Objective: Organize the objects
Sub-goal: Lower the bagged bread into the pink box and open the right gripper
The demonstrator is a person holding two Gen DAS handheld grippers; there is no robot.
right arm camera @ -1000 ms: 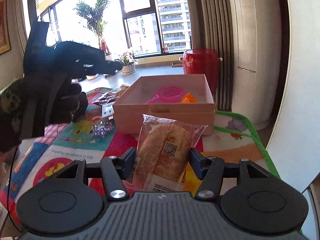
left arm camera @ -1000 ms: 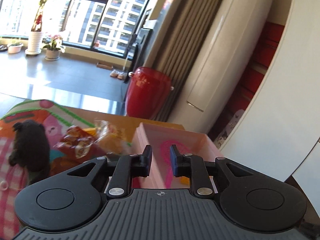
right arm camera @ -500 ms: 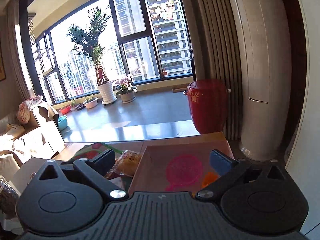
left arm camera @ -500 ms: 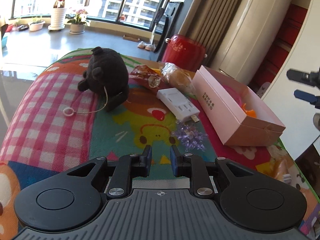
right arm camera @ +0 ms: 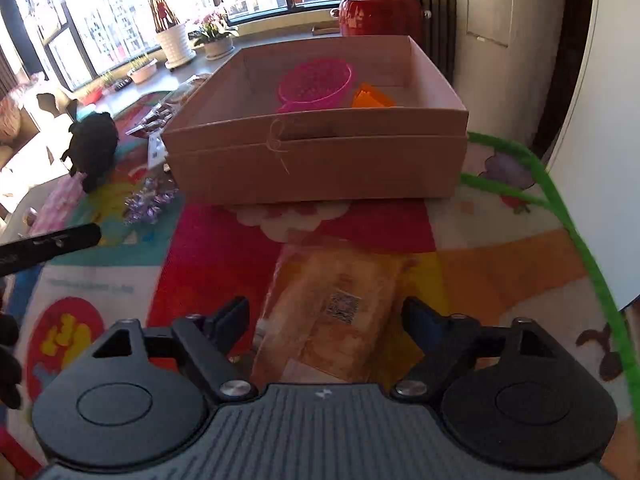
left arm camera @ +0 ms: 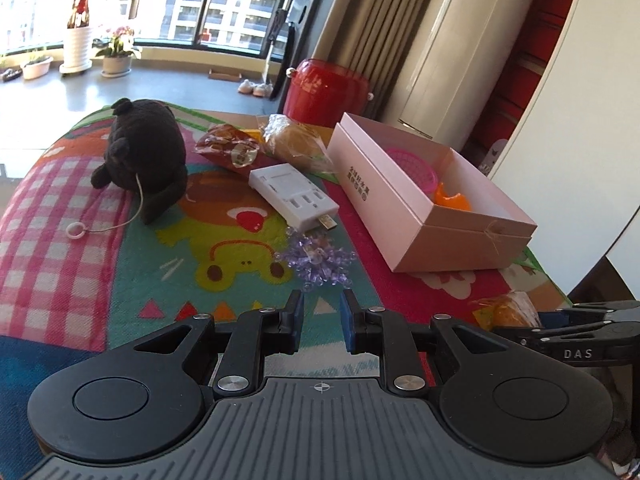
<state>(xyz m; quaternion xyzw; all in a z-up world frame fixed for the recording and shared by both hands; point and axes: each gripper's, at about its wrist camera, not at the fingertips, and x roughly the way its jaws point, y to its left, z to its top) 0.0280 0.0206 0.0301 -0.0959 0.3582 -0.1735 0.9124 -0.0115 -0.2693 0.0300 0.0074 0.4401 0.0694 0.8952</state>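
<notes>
A pink cardboard box [left arm camera: 400, 204] [right arm camera: 316, 160] stands on the colourful mat and holds a pink strainer [right arm camera: 316, 86] and an orange piece [right arm camera: 372, 98]. My right gripper [right arm camera: 326, 316] is open, its fingers on either side of a wrapped bread packet [right arm camera: 340, 312] that lies on the mat before the box. My left gripper [left arm camera: 320, 322] is nearly shut and empty, low over the mat, just short of a purple ribbon bow [left arm camera: 318, 258]. A white adapter [left arm camera: 292, 194], a black plush toy [left arm camera: 144, 156] and two snack packets [left arm camera: 230, 148] [left arm camera: 296, 142] lie beyond.
A red drum [left arm camera: 326, 90] and a white air conditioner [left arm camera: 448, 52] stand behind the table. A white curved panel [left arm camera: 580, 120] rises at the right. The mat's green edge [right arm camera: 560, 208] marks the table's right side.
My right gripper has come down from a raised view over the box to straddle the bread packet. My left gripper has drawn a little closer to the purple bow.
</notes>
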